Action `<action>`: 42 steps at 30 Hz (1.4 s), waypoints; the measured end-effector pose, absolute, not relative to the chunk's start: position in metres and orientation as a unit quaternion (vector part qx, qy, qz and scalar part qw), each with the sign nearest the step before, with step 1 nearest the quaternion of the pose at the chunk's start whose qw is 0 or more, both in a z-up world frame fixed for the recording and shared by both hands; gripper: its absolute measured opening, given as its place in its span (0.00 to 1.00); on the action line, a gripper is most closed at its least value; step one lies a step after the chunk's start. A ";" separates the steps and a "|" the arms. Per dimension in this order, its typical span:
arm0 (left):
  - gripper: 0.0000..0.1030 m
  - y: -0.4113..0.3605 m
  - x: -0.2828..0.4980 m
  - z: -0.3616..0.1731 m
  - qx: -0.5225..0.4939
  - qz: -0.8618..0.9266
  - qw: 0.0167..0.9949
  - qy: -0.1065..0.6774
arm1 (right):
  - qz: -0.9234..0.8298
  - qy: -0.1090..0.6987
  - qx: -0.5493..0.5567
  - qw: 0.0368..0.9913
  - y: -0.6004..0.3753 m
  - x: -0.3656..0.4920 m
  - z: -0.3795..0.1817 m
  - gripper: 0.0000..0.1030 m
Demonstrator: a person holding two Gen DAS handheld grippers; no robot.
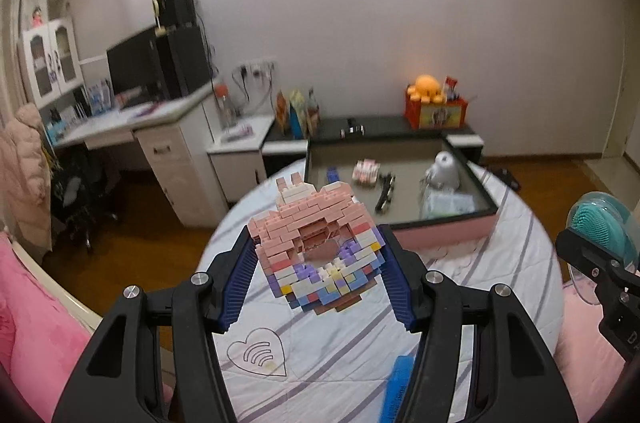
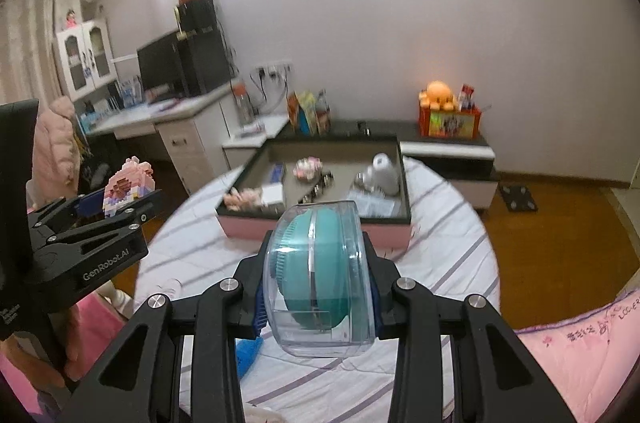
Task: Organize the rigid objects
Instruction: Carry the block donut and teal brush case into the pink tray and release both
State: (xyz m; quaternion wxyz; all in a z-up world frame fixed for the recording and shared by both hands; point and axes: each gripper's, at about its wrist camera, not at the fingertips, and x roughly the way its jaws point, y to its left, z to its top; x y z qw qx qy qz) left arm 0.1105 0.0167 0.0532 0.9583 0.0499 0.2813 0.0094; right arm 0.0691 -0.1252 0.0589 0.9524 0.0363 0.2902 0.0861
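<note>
My right gripper (image 2: pixel 318 277) covers the near rim of the tray (image 2: pixel 316 229); small things inside the tray are too blurred to name. A blue object (image 1: pixel 396 387) at the bed's near edge is cut off behind my left gripper (image 1: pixel 320 263). The brick model (image 1: pixel 316 247) hides the striped sheet beneath.

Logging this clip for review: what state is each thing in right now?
Left claw: shut on the brick model.
Brick model: lifted off the bed, tilted.
Right claw: shut on the clear case.
Clear case: held up on edge, teal brush inside.
Tray: on the bed, open, partly filled.
Blue item: lying on the bedsheet.
</note>
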 end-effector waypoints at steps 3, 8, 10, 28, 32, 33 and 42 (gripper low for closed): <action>0.58 0.013 0.099 0.063 0.050 0.009 0.963 0.264 | 0.088 0.269 0.034 0.958 -0.127 0.055 0.071 0.37; 0.58 0.006 0.084 0.071 0.058 0.008 0.968 0.246 | 0.087 0.246 0.031 0.965 -0.130 0.037 0.082 0.37; 0.58 0.005 0.080 0.071 0.059 0.007 0.968 0.244 | 0.088 0.241 0.033 0.966 -0.132 0.033 0.083 0.37; 0.58 -0.004 0.096 0.063 0.068 0.011 0.964 0.256 | 0.091 0.250 0.031 0.963 -0.135 0.042 0.076 0.37; 0.58 -0.004 0.109 0.060 0.072 0.016 0.964 0.257 | 0.089 0.257 0.032 0.962 -0.136 0.055 0.073 0.37; 0.58 -0.004 0.114 0.059 0.074 0.020 0.964 0.256 | 0.088 0.259 0.031 0.961 -0.136 0.062 0.072 0.37; 0.58 -0.005 0.185 0.050 0.085 0.018 0.959 0.268 | 0.090 0.273 0.023 0.957 -0.133 0.126 0.066 0.37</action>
